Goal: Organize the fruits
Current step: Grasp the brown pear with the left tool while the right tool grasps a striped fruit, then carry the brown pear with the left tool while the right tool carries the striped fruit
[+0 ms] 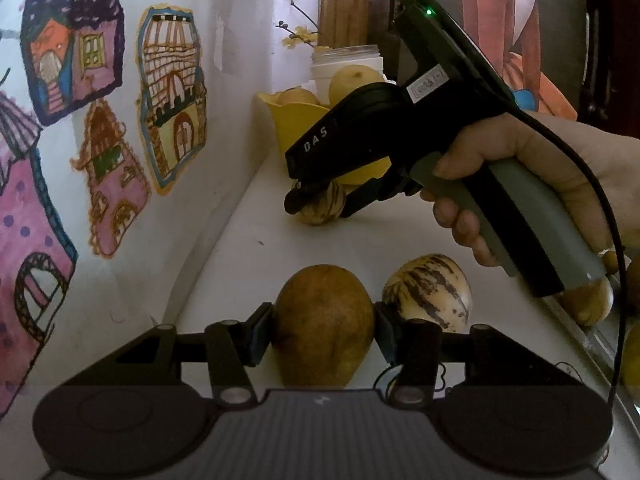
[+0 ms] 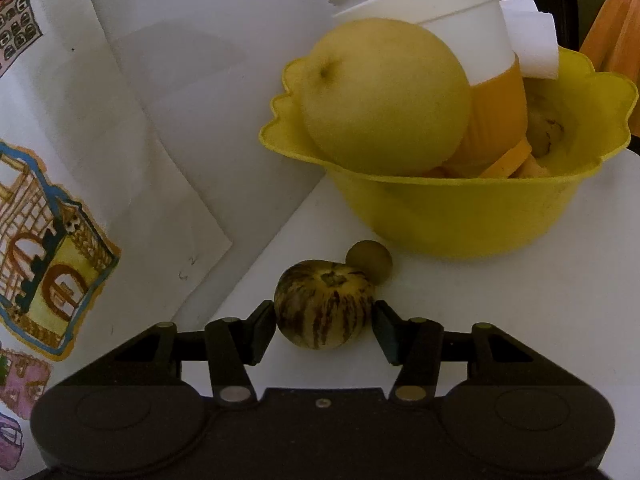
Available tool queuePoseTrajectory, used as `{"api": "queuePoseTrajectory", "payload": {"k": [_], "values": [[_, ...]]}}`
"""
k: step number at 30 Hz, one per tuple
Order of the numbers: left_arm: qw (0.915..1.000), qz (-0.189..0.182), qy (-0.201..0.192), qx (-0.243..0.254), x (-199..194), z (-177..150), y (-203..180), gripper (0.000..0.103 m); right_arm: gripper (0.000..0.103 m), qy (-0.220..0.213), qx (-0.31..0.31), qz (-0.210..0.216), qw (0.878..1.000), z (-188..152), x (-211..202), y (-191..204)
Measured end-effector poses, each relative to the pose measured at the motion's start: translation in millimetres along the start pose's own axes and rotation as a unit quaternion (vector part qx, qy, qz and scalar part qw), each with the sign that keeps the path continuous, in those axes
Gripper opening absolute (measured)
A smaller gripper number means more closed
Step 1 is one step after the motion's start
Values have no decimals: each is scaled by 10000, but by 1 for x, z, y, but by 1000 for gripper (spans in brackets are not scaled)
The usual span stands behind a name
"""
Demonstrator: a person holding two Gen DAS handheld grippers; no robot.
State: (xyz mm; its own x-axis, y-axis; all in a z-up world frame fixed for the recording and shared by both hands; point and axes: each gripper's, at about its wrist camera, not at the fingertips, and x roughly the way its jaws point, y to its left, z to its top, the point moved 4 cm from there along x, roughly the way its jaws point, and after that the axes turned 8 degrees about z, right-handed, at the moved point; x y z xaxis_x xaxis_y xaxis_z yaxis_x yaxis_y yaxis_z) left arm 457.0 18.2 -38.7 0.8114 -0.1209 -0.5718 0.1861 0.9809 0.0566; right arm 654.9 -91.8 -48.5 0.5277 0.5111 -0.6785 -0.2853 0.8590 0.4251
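The left gripper [image 1: 324, 326] pinches a brown pear [image 1: 325, 320] at lower centre of the frame, while the right gripper [image 2: 325, 320] clamps a striped melon [image 2: 325, 306] below the yellow bowl [image 2: 460, 216].

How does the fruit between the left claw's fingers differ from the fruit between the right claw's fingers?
The brown fruit in the left claw is plain and has no stripes; the striped fruit in the right claw is pale with dark streaks. The brown fruit is long and egg-shaped; the striped fruit is round. Both sit on the white table between claw fingers.
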Motion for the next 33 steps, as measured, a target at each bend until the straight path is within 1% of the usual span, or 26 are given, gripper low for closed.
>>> {"api": "queuePoseTrajectory", "payload": {"k": [12, 19, 22, 28, 33], "values": [[10000, 30, 3, -12, 0, 0, -1, 57, 57, -149, 259, 138, 9995, -3, 0, -13], [9999, 41, 8, -114, -1, -1, 1, 57, 54, -251, 164, 173, 9994, -9, -4, -16], [9998, 51, 8, -179, -3, -2, 2, 56, 54, -196, 174, 313, 9992, -13, -8, -17], [9995, 106, 59, -276, -9, -4, 2, 56, 54, -133, -36, 612, 9980, -24, -27, -12], [9985, 51, 98, -544, -20, -9, 5, 56, 54, -135, -52, 840, 9964, -35, -49, -8]]}}
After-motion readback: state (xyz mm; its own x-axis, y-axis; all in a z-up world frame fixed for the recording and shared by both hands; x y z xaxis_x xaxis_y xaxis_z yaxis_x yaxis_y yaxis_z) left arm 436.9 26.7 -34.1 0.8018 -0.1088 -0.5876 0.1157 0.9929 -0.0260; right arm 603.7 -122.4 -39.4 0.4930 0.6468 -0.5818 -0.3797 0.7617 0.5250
